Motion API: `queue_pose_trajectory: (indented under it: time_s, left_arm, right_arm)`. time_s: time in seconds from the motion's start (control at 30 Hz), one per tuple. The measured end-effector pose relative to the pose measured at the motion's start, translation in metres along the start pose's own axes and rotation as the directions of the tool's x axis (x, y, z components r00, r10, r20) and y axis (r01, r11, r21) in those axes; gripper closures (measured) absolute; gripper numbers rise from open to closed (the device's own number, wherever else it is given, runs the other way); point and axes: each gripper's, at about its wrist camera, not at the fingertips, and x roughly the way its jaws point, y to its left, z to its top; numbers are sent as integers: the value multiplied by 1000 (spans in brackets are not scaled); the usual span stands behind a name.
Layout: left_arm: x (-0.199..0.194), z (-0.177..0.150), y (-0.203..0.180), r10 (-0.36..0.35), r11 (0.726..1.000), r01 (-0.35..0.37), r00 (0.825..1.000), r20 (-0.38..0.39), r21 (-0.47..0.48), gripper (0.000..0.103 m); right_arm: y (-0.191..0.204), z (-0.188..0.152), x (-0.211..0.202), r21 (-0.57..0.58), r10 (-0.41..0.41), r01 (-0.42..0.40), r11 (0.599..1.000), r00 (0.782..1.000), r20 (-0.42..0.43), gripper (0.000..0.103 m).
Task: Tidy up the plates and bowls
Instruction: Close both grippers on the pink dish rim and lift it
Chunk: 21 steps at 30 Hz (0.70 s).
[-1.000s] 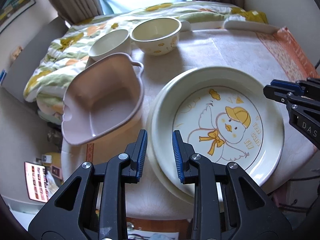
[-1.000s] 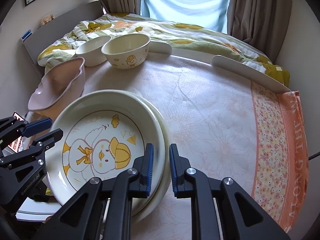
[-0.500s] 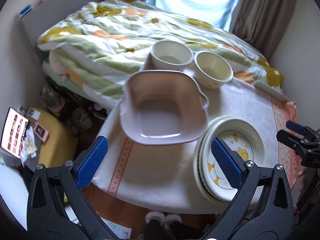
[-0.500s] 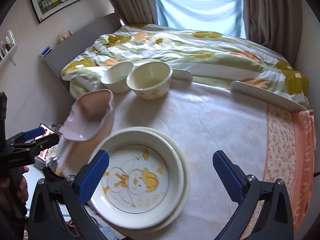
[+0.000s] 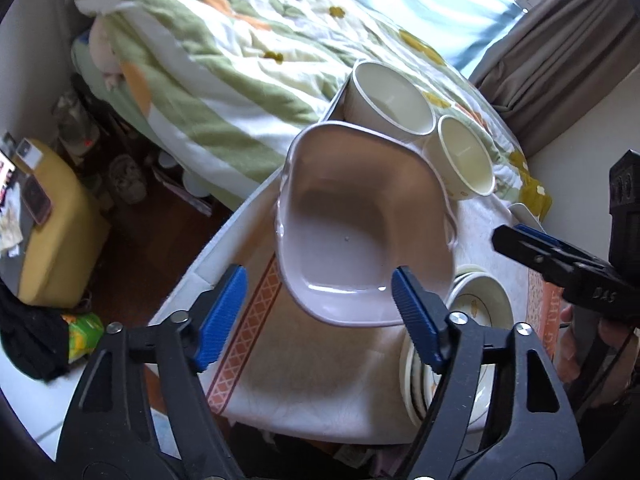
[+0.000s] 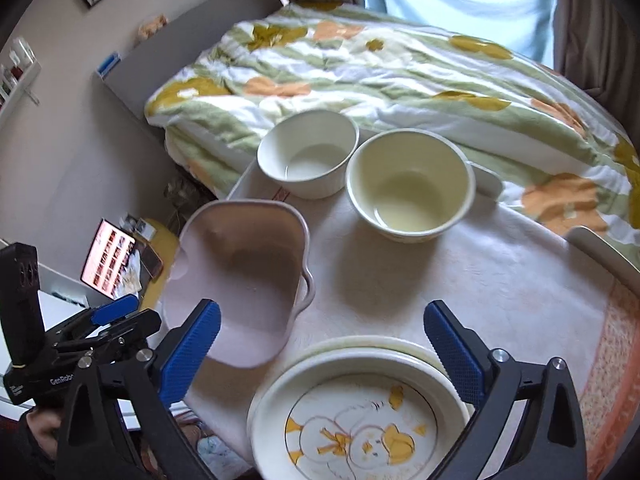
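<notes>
Counter (image 6: 500,280) beside a bed (image 6: 400,72), dishes laid out.
Both tools, left tool (image 5: 320,316) and right tool (image 6: 320,352), are seen released, nothing grasped; the left's jaws were just closing.

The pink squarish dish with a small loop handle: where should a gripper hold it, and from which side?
Grip the thin rim of the pink squarish dish at its near edge, coming from above with one finger inside and one outside. The dish is too wide to span, its walls slope, and it overhangs the table edge slightly. The left gripper, open, faces it.
</notes>
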Motion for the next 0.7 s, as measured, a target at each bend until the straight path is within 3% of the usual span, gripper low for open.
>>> queue_pose_trajectory:
  time_s: [0.13, 0.2, 0.33, 0.47, 0.53, 0.7]
  left_arm:
    - [24, 3, 8, -15, 1000, 15, 999, -44, -11, 55]
    - [32, 5, 9, -15, 1000, 15, 999, -50, -11, 59]
    - [43, 12, 10, -6, 1000, 5, 999, -53, -3, 62]
    - [52, 20, 9, 10, 1000, -9, 998, -65, 12, 82]
    - [55, 23, 8, 29, 999, -28, 997, -70, 19, 84]
    - [51, 27, 5, 61, 997, -58, 996, -58, 48, 87]
  right_arm:
    - [4, 1, 36, -11, 20, -21, 1000, 998, -67, 33]
    - [5, 0, 50, -4, 39, -39, 999, 995, -96, 41]
    - [7, 0, 66, -7, 52, -53, 999, 991, -123, 50]
    - [6, 2, 76, 0, 64, -65, 998, 989, -136, 61]
    - [5, 2, 79, 3, 70, -70, 998, 987, -146, 73]
    - [0, 2, 78, 20, 54, -52, 998, 988, -146, 86]
